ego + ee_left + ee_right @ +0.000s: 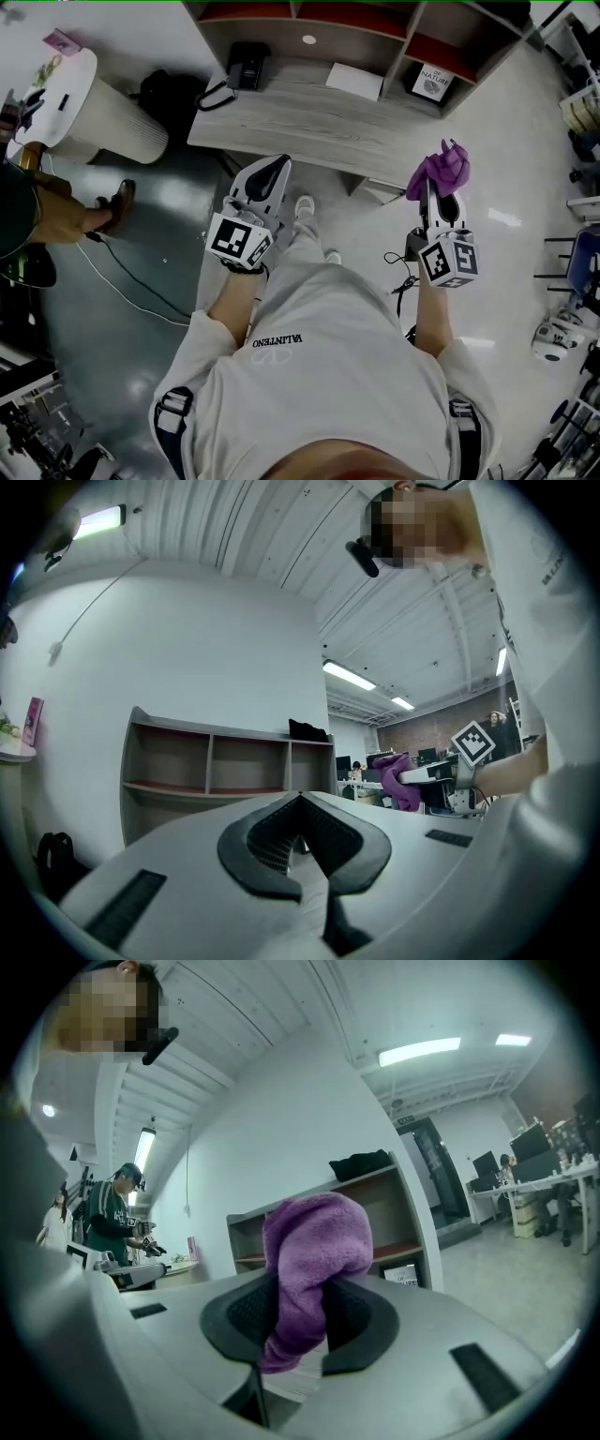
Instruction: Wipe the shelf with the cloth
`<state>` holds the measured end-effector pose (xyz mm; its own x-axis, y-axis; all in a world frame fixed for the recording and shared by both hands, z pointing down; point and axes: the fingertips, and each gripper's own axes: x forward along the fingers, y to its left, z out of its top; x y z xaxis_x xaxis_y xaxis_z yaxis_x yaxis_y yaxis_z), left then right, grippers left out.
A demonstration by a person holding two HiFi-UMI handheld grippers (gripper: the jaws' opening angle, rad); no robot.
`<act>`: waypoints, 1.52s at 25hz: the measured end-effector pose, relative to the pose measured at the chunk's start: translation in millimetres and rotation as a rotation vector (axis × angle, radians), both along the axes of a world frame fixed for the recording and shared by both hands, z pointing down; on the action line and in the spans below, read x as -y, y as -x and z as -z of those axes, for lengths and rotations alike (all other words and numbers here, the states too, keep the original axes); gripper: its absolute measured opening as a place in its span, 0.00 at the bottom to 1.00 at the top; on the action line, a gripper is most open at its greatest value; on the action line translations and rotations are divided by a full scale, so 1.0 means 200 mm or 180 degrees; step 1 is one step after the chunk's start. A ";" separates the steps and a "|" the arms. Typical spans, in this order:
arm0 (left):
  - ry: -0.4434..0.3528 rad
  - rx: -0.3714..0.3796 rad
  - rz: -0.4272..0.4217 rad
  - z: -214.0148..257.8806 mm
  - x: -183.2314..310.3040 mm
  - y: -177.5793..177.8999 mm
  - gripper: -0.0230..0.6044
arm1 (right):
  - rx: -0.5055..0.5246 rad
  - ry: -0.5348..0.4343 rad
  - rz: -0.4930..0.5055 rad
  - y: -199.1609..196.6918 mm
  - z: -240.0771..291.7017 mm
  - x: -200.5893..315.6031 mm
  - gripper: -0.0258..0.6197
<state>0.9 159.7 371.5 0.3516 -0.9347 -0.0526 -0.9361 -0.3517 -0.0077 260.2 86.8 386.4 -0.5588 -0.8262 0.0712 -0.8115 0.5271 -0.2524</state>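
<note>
On the right side: the right gripper (438, 192) (302, 1312) was held up in front of the shelf (309, 122) (394, 1208).
Right fingers (361, 1321): they were pinching the cloth (441, 169) (314, 1241) between them.
Cloth: it was purple and fluffy and all bunched up. Its top stuck up above the fingers and a bit hung down between them. It was up in the air and not touching the shelf.
Left gripper (272, 171) (302, 832): it was held up beside the right one, a little apart from it.
Left fingers (258, 841): the tips were pressed together, with nothing between them.
Shelf: it was made of grey-brown wood, with open boxes and red boards inside. A black thing (307, 729) lay on top.
Person: a person in a white top (319, 375) held one gripper in each hand.
Someone else: a person in a dark green top (112, 1222) stood off to the left.
</note>
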 end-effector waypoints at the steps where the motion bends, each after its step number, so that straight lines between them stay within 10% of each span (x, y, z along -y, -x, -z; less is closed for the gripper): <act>1: 0.0002 -0.0016 -0.0011 -0.01 0.02 0.01 0.03 | -0.0012 -0.0003 -0.0004 0.01 0.00 0.01 0.19; 38: -0.0023 -0.0145 -0.0745 -0.13 1.57 0.47 0.03 | -0.0186 -0.0056 0.0178 1.23 -0.05 1.28 0.19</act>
<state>-92.6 -154.4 396.9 0.5557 -0.8275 -0.0796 -0.8285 -0.5592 0.0294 13.7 -168.6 396.3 -0.5995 -0.7952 0.0909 -0.7937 0.5760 -0.1957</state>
